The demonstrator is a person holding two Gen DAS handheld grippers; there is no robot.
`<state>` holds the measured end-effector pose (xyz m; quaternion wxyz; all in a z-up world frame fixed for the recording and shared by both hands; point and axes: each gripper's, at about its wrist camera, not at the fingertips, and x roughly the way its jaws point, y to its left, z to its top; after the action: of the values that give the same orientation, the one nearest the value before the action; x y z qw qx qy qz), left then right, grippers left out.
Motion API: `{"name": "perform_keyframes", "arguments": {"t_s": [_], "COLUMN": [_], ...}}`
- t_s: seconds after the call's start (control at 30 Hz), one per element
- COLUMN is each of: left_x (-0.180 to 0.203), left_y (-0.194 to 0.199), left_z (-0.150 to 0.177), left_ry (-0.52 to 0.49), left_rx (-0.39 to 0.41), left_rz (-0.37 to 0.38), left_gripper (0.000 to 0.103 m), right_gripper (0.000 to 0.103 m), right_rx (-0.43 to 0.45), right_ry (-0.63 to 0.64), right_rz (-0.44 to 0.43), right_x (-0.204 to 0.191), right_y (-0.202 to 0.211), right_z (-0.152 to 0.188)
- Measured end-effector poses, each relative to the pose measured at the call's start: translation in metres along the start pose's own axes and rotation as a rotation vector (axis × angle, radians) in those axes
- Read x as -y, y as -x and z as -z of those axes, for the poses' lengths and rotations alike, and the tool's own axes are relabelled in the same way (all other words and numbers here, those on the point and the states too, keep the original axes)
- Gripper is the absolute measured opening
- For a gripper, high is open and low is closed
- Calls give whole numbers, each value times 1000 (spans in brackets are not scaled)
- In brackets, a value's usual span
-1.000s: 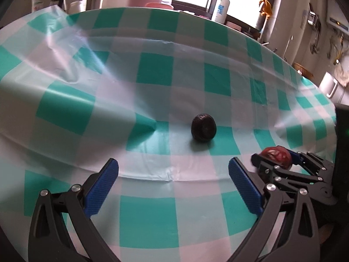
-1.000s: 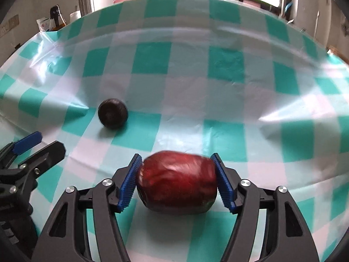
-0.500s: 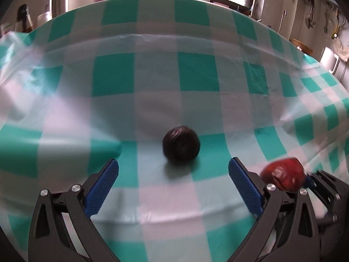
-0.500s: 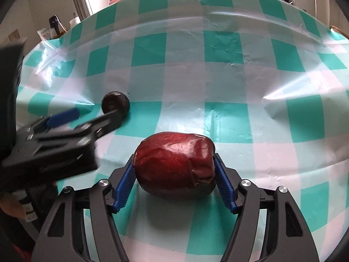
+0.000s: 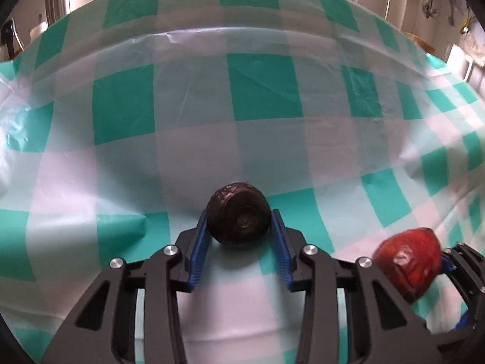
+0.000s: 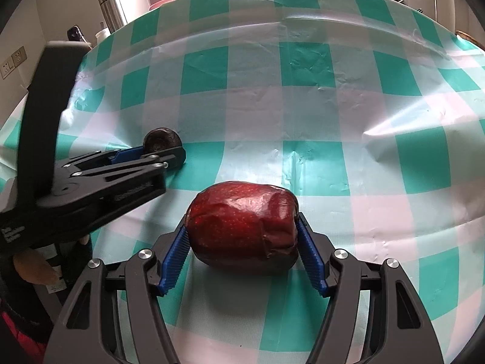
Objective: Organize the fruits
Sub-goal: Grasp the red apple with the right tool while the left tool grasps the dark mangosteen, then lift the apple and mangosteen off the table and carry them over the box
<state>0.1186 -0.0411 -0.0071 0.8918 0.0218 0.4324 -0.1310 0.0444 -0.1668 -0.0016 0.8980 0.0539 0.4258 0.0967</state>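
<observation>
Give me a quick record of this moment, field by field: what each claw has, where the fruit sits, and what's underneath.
left claw: shut on dark round fruit
right claw: shut on red apple
fruit position: both low over the tablecloth; contact unclear
surface: green and white checked tablecloth
relative layout: dark round fruit to the left of the red apple

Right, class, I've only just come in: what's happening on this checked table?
A person is sorting fruit with two tools. The left hand-held gripper has its blue pads on either side of a small dark round fruit that sits on the green-checked tablecloth. The right hand-held gripper clamps a wrinkled red apple. No bowl or basket is visible.
</observation>
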Motion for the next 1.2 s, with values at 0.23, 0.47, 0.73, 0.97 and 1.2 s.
{"name": "perform_keyframes", "arguments": {"t_s": [0.23, 0.47, 0.73, 0.97, 1.2], "left_x": [-9, -6, -22, -28, -26], "left_y": [29, 50, 86, 107, 121], "left_z": [17, 39, 67, 89, 105], "left_ry": [19, 46, 120, 137, 142], "left_rx": [90, 105, 152, 173, 177], "left_rz": [4, 16, -18, -27, -14], "left_gripper": [39, 39, 39, 39, 39], "right_gripper": [65, 64, 64, 64, 64], "right_rx": [9, 16, 17, 74, 80], "right_ry": [-27, -51, -74, -52, -26], "right_rz": [-36, -64, -40, -74, -73], "right_x": [13, 21, 16, -12, -23], "right_y": [4, 5, 17, 63, 90], "right_z": [4, 5, 14, 47, 75]}}
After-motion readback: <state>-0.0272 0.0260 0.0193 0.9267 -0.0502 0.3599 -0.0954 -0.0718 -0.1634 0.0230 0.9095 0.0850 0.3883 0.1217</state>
